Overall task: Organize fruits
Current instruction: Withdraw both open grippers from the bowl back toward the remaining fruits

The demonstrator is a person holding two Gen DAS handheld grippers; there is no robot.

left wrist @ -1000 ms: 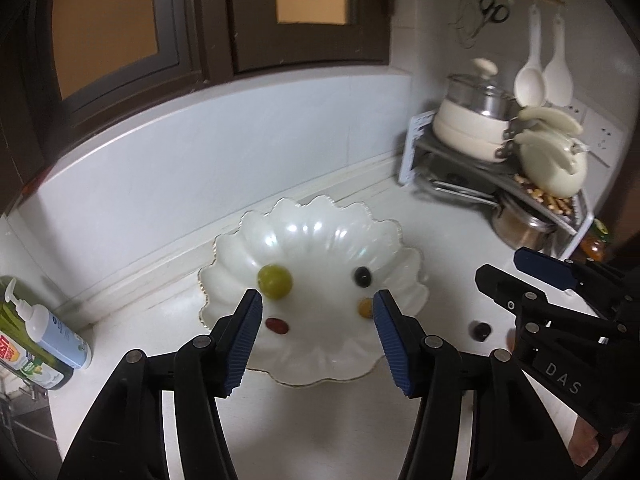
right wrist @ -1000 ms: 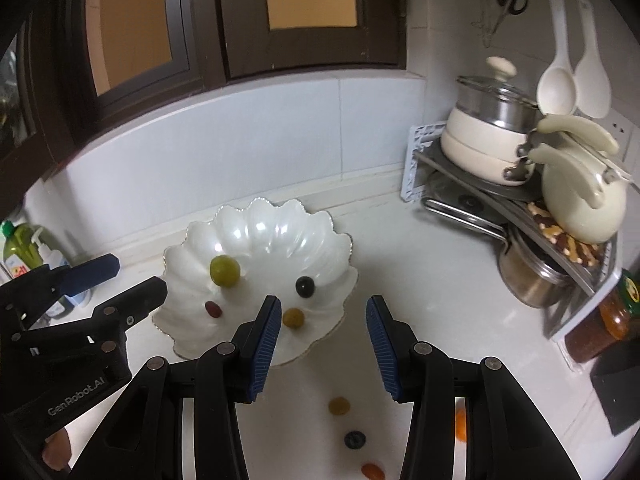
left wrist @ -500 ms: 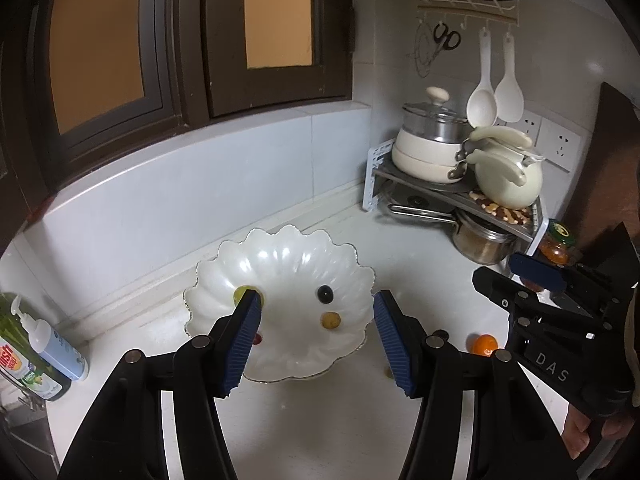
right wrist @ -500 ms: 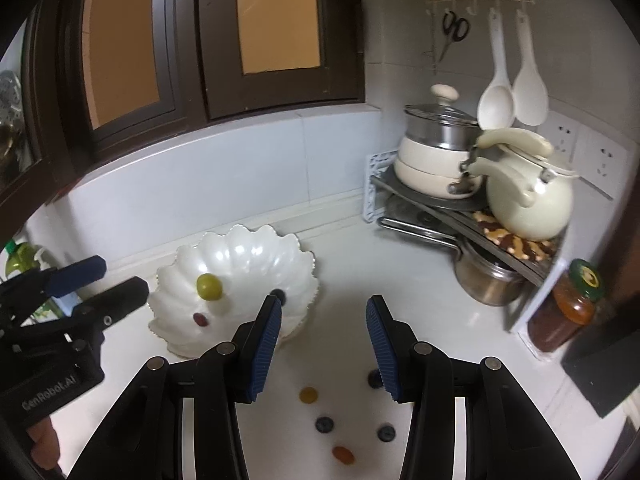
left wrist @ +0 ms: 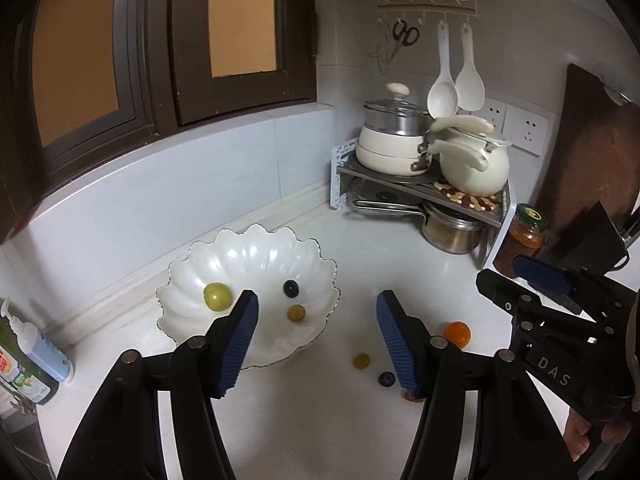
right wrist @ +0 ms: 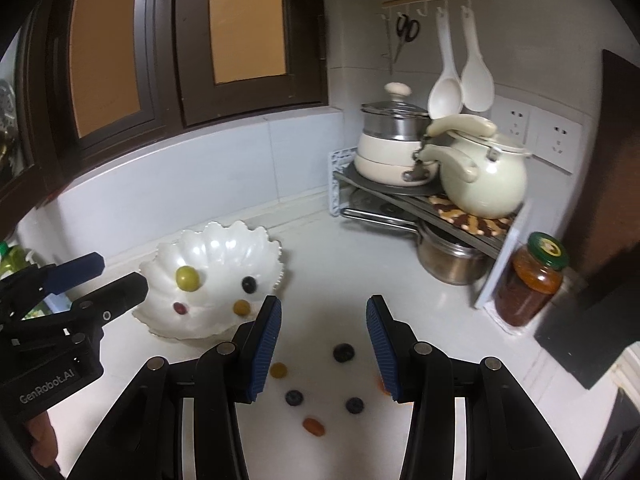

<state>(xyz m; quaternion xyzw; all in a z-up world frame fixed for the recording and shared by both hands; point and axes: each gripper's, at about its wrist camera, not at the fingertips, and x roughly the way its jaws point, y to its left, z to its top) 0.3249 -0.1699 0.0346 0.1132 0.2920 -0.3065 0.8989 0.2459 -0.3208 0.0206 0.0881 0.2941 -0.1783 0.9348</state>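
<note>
A white scalloped bowl sits on the white counter. It holds a green fruit, a dark berry, a yellow fruit and a red one. Loose on the counter are an orange fruit, a yellow fruit, dark berries and an orange-red piece. My left gripper is open and empty above the bowl's right edge. My right gripper is open and empty above the loose fruits.
A corner rack holds a pot and a kettle, with a steel pot beneath. A jar stands at the right. Soap bottles stand at the left. Spoons and scissors hang on the wall.
Both grippers have pulled back and up from the bowl, so it looks smaller and more counter and loose fruit show. Both jaws stay open and empty.
</note>
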